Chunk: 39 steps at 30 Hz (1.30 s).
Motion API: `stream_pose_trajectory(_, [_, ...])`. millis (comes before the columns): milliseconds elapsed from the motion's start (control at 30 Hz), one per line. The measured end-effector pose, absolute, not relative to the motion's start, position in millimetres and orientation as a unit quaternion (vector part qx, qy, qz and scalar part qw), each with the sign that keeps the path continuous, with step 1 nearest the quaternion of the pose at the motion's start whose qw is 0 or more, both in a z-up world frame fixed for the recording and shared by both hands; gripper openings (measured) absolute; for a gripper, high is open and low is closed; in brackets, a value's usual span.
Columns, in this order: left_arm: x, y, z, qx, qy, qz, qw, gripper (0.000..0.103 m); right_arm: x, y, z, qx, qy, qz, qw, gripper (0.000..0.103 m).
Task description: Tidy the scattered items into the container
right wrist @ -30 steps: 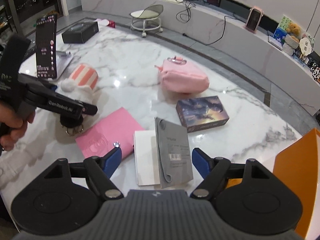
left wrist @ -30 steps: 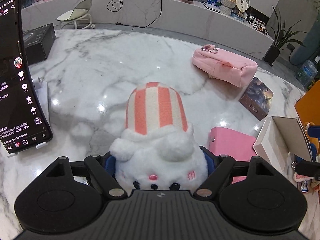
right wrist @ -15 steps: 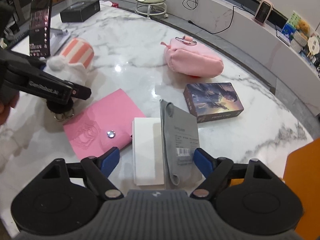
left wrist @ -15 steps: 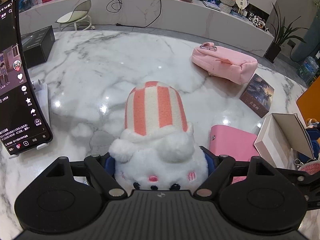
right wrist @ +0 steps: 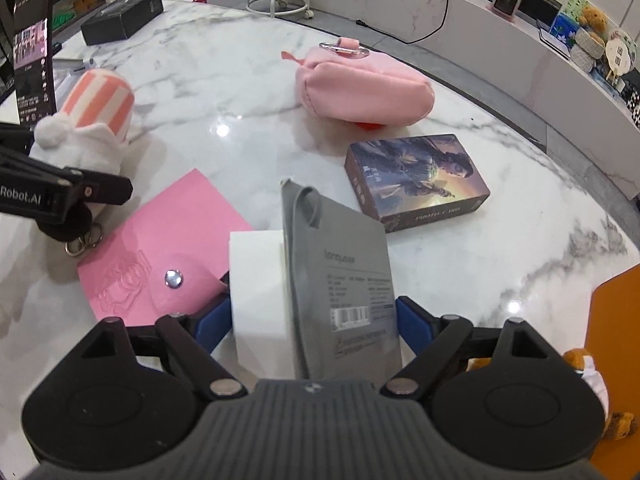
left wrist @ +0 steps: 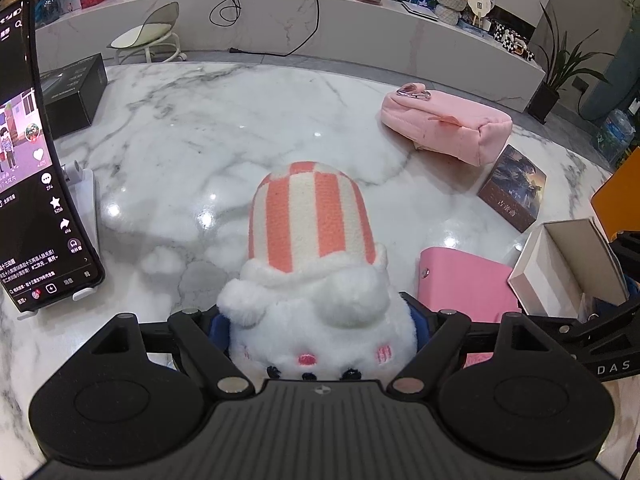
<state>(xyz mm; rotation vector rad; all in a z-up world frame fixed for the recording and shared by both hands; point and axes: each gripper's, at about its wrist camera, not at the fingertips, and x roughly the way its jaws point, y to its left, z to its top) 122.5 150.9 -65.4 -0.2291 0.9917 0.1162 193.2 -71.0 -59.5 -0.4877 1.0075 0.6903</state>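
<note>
Plush toy point(left wrist: 312, 280): lay on the marble table point(left wrist: 200, 128), white furry end wedged between the blue pads of the left gripper point(left wrist: 316, 330), clenched on it; striped end pointed away.
Right gripper point(right wrist: 314, 320): straddled the white box point(right wrist: 256, 280) with its raised grey lid point(right wrist: 340, 276); pad contact not discernible, grasp cannot be told.
Left wrist view only: lit phone point(left wrist: 36, 168) on a stand, box interior open.
Right wrist view only: keyring below the plush, barcode on the lid, orange container point(right wrist: 616, 320) edge at right.
Both views: pink wallet point(right wrist: 160, 248), pink pouch point(right wrist: 360, 80), card box point(right wrist: 420, 180), all loose on the table.
</note>
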Motion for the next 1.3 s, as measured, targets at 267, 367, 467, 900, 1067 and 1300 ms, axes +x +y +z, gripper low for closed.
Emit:
stream_pose_trajectory(267, [122,151,-66,-0.112,0.472,0.057,0.872,0.094,193,-68,-60,-0.223,0.474,0.32,0.79,0.085])
stream_pose_trajectory(367, [121,152,-65,-0.114,0.473,0.055,0.872,0.093,193,-67,-59,-0.223,0.475,0.32,0.789,0.084])
stream_pose_trajectory(467, [120,152,-65,-0.115,0.474,0.053,0.871,0.092,195,-68,-58,-0.219,0.479,0.32,0.788,0.084])
stream_pose_trajectory(900, [115,156,-55,-0.139,0.473,0.045,0.869,0.09,193,-70,-42,-0.204,0.47,0.323,0.796,0.084])
stream_pose_trajectory(1067, [111,156,-47,-0.145,0.465,0.044,0.872,0.09,192,-74,-35,-0.199,0.463,0.324,0.801,0.083])
stream_pose_trajectory(1300, [106,149,-32,-0.14,0.456,0.044,0.878,0.089,189,-81,-20,-0.187,0.449,0.325,0.811,0.083])
